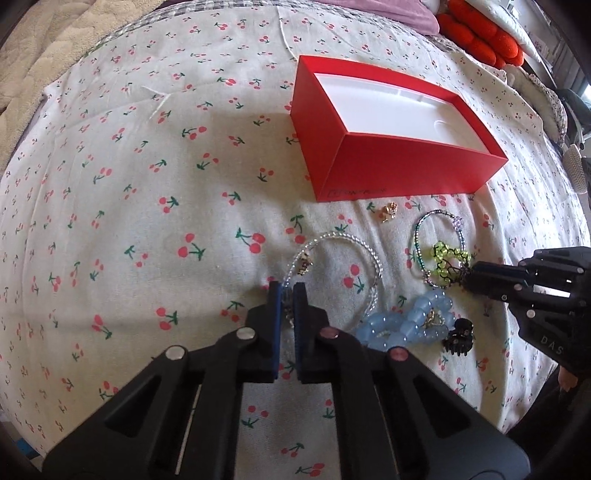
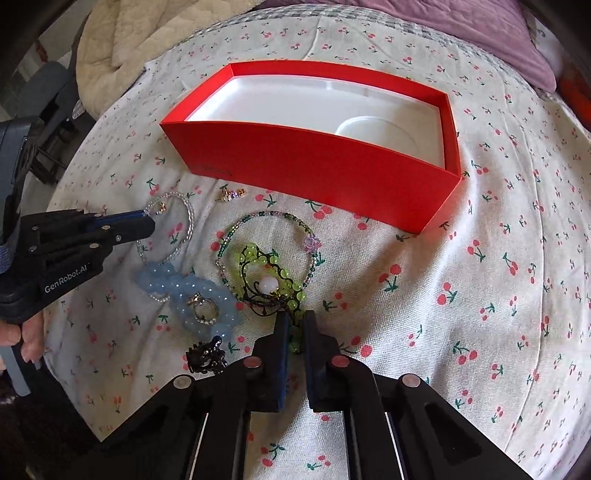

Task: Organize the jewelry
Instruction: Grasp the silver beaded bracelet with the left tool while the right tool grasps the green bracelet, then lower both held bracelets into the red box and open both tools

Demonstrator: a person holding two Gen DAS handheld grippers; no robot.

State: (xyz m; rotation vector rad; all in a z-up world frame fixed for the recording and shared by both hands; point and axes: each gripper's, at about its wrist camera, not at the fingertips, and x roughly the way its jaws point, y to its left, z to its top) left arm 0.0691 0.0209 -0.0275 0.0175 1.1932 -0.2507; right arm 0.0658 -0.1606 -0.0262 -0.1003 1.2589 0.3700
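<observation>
An open red box (image 1: 391,162) with a white insert lies on the cherry-print sheet; it also shows in the right wrist view (image 2: 332,173). My left gripper (image 1: 290,291) is shut on the clear bead bracelet (image 1: 365,251), also seen from the side (image 2: 147,218). My right gripper (image 2: 295,319) is shut on the green bead and black wire piece (image 2: 266,273), seen from the left (image 1: 448,262). Near them lie a blue bead bracelet (image 2: 184,288) with a ring (image 2: 205,310), a thin green bead bracelet (image 2: 266,216), a gold earring (image 1: 386,212) and a black hair claw (image 1: 458,336).
A cream blanket (image 2: 122,44) and a purple pillow (image 2: 480,33) lie at the far side of the bed. An orange plush item (image 1: 480,33) sits at the far right. The bed edge falls away at the left (image 2: 55,155).
</observation>
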